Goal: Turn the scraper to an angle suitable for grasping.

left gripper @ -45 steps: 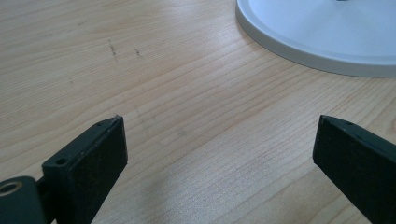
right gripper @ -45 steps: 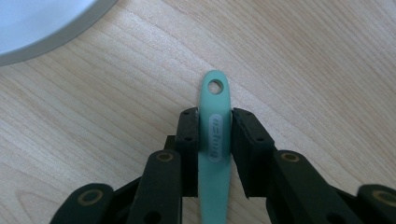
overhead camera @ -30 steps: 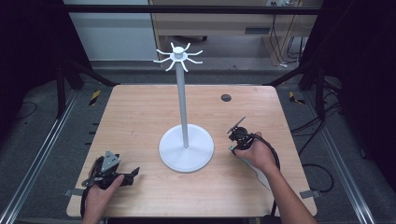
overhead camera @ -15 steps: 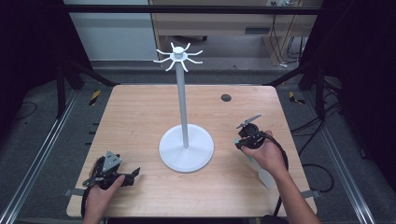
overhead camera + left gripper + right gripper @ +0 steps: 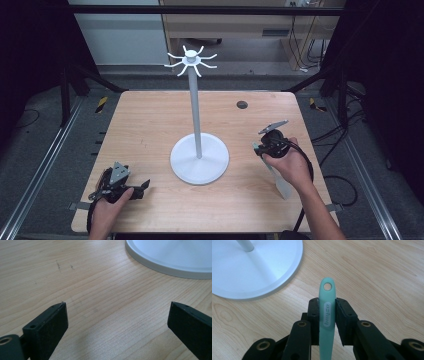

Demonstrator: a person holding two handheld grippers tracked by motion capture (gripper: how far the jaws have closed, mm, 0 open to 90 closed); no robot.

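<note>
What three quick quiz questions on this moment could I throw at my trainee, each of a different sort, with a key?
1. True or false: the left gripper has its jaws closed on something.
2. What does the right gripper clamp? A) a black cable B) a teal utensil handle with a hanging hole C) the stand's pole
3. Fill in: the white hook stand rests on the wooden ____.

Key: 1 false, the jaws stand wide apart over bare wood; 2 B; 3 table.
</note>
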